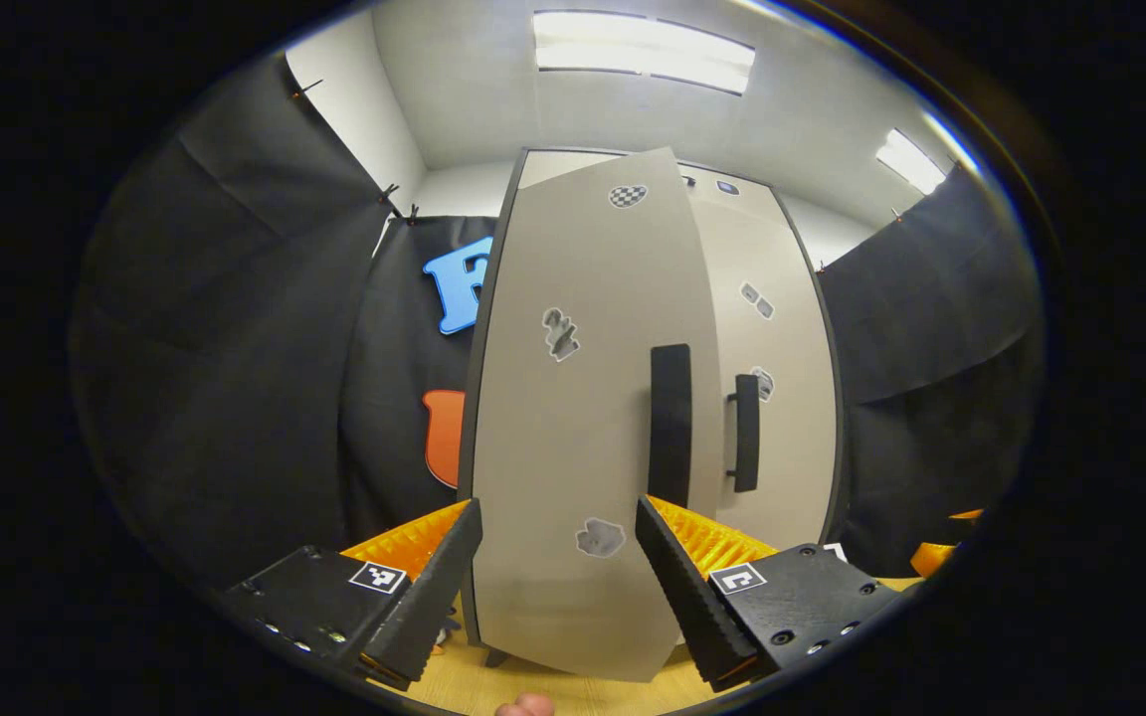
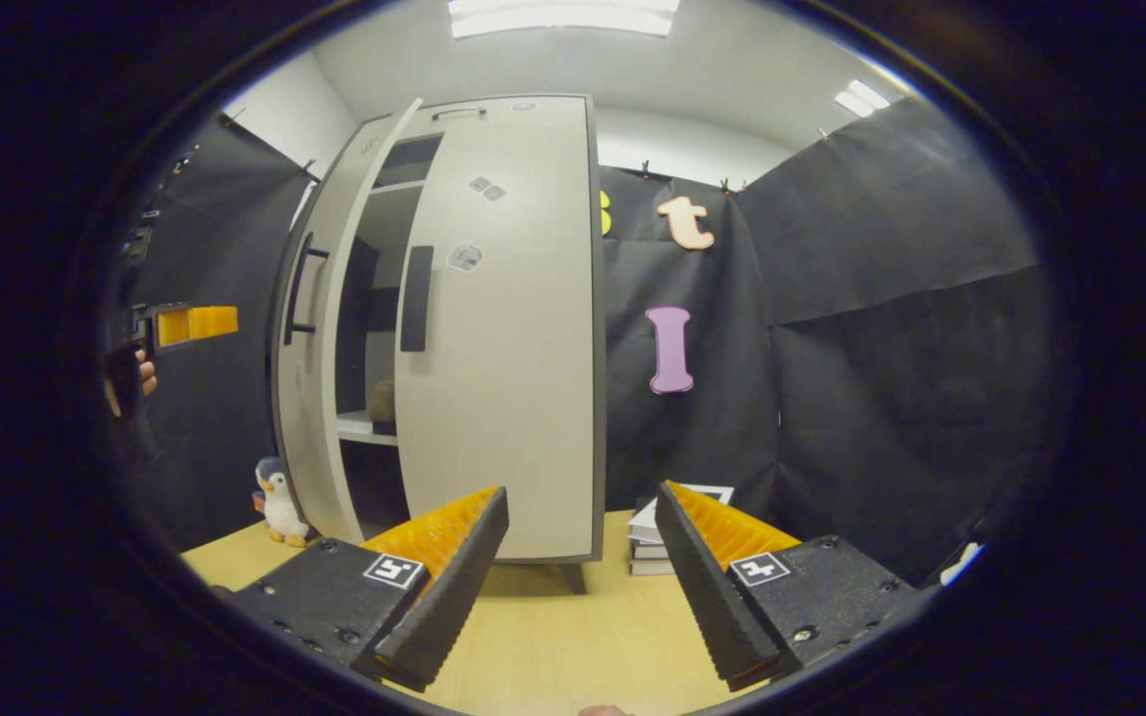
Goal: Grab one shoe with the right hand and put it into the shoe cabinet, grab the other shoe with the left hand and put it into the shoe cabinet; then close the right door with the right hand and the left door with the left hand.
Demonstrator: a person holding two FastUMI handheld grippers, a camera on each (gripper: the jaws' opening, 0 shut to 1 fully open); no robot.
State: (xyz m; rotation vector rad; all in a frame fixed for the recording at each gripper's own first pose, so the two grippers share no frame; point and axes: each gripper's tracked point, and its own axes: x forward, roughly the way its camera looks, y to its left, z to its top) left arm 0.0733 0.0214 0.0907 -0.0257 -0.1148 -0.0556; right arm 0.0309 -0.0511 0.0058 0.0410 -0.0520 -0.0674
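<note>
Black-draped booth, shoe cabinet (image 2: 493, 328) ajar, shoe (image 2: 382, 401) barely discernible inside

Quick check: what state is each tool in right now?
Left tool: open, holding nothing, facing the left door.
Right tool: open, holding nothing.

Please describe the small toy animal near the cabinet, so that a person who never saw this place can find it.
Find the tall pale shoe cabinet on the wooden table. At the foot of its open left door stands a small penguin toy. It is the only soft figure there; the stack of books lies on the cabinet's other side.
</note>
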